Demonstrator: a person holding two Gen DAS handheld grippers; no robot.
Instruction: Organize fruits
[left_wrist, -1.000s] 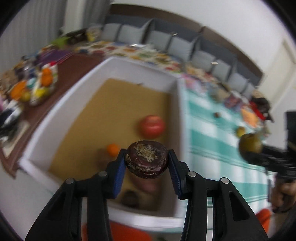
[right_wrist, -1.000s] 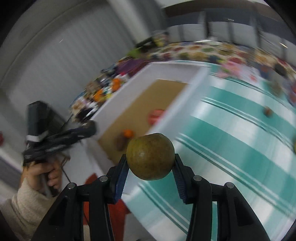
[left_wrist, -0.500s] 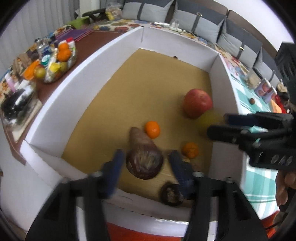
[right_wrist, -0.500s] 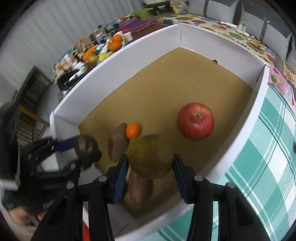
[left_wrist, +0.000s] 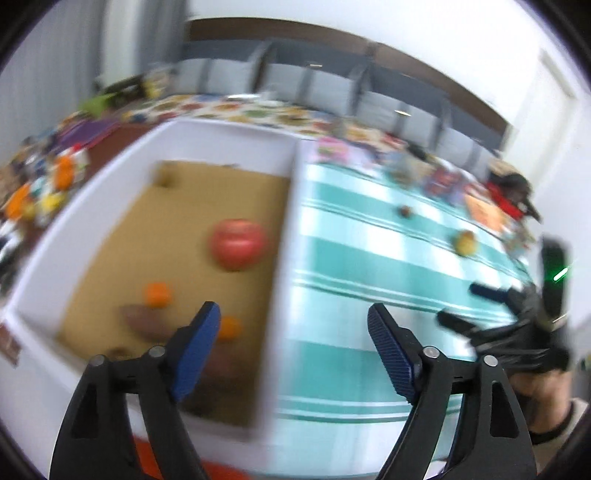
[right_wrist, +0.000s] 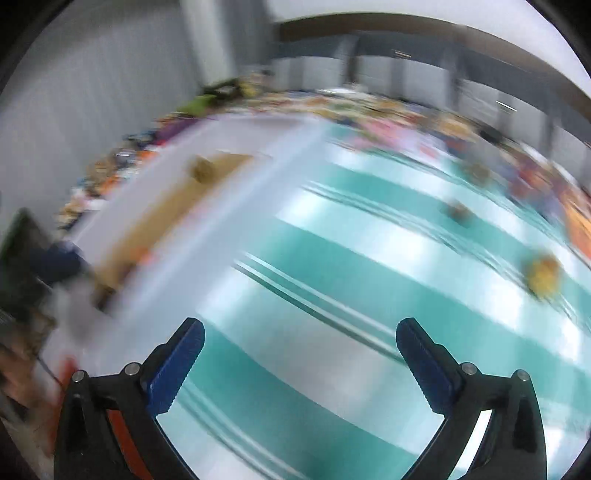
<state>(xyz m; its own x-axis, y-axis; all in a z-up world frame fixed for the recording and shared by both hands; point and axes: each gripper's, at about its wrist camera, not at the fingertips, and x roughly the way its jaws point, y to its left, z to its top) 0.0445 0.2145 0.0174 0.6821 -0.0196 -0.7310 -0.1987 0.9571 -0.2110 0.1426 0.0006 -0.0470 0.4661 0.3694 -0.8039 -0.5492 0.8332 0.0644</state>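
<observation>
Fruits sit in the white box (left_wrist: 288, 236) at our ten o'clock: red apple (left_wrist: 238, 243), small oranges (left_wrist: 158, 294). Left claw (left_wrist: 291, 339) and right claw (right_wrist: 300, 354) both gape wide, holding nothing, above our striped bench (right_wrist: 332, 258).

— What is sitting under my fingers right now?

— A table in a teal-and-white striped cloth (left_wrist: 369, 266) is spreading out ahead of my left fingers (left_wrist: 195, 347).

— And what is lying on it?

— A white box (left_wrist: 284, 236) is resting just beyond my left fingertips; a yellowish fruit (left_wrist: 464, 242) and a small dark fruit (left_wrist: 405, 211) are lying well beyond them to the right.
</observation>
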